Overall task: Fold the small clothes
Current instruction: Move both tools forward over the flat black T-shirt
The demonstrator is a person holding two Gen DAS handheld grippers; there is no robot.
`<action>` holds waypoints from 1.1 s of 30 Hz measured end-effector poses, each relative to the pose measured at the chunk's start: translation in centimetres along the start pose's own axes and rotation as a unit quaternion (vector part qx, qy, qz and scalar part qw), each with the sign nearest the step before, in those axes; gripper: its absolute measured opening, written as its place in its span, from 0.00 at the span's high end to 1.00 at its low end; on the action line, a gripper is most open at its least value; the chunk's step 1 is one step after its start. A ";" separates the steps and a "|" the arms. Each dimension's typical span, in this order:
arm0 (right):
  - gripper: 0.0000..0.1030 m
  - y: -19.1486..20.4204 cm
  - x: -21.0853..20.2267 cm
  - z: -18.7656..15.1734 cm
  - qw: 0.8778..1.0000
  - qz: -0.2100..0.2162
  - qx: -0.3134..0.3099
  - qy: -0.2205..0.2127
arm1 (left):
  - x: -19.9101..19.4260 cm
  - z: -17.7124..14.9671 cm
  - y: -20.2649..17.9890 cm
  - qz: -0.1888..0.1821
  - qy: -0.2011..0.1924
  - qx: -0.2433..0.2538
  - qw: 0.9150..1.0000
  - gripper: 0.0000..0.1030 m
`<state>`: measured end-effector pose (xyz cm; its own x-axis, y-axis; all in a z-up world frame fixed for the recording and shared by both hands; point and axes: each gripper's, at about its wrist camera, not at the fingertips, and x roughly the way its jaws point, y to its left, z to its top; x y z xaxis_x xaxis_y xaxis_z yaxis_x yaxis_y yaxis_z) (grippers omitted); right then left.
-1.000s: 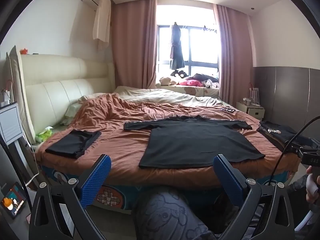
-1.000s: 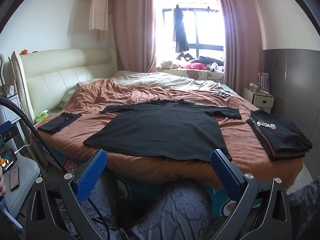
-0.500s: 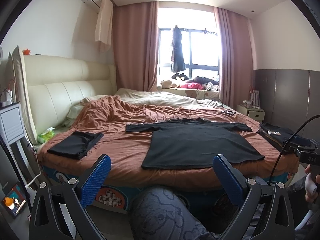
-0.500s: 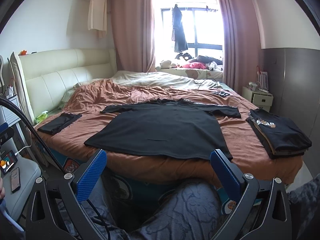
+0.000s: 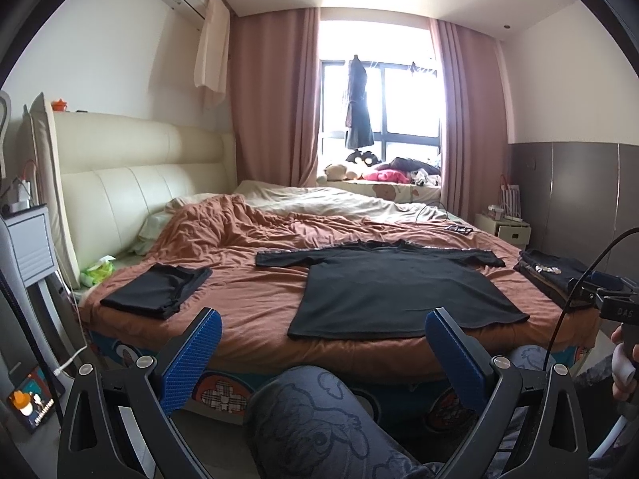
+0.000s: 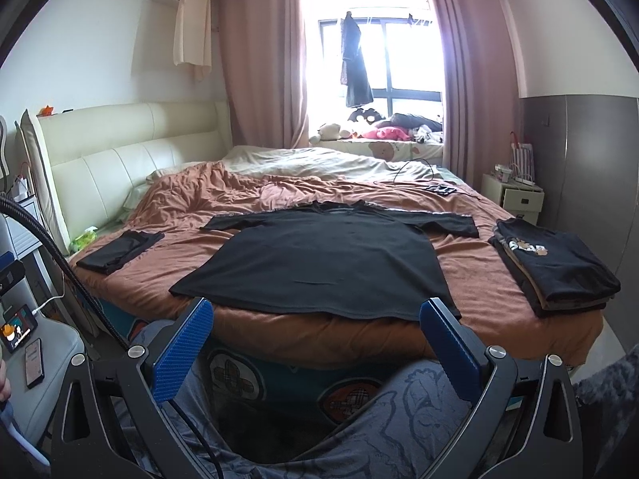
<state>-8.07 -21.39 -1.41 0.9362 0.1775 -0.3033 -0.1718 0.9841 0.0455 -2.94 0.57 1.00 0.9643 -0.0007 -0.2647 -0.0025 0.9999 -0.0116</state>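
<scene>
Right wrist: black T-shirt [image 6: 319, 263] hem overhangs bed edge [image 6: 399, 337].

Black T-shirt [image 6: 319, 263] lies spread flat on the rust-brown bedcover [image 6: 247, 319], sleeves out to both sides, neck toward the window, hem near the foot edge of the bed. Cloth mostly smooth.

Folded black garment [image 6: 120, 251] lies well apart on the headboard side, a neat flat rectangle.

Stack of folded dark clothes [image 6: 555, 267] on the opposite side; top piece black with a small printed graphic.
</scene>
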 end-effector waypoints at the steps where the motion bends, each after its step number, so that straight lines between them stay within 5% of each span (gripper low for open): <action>1: 0.00 0.0 0.0 0.0 1.000 0.000 0.001 0.000 | 0.0 0.0 0.1 0.000 0.000 -0.001 1.000 0.00; 33: 0.00 0.0 2.7 1.2 1.000 0.001 -0.007 0.014 | 1.7 0.5 2.2 0.010 0.012 -0.013 1.000 0.00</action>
<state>-5.15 -20.88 -1.10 0.9272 0.1792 -0.3290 -0.1784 0.9834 0.0327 -1.19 2.82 0.97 0.9575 0.0193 -0.2876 -0.0295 0.9991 -0.0315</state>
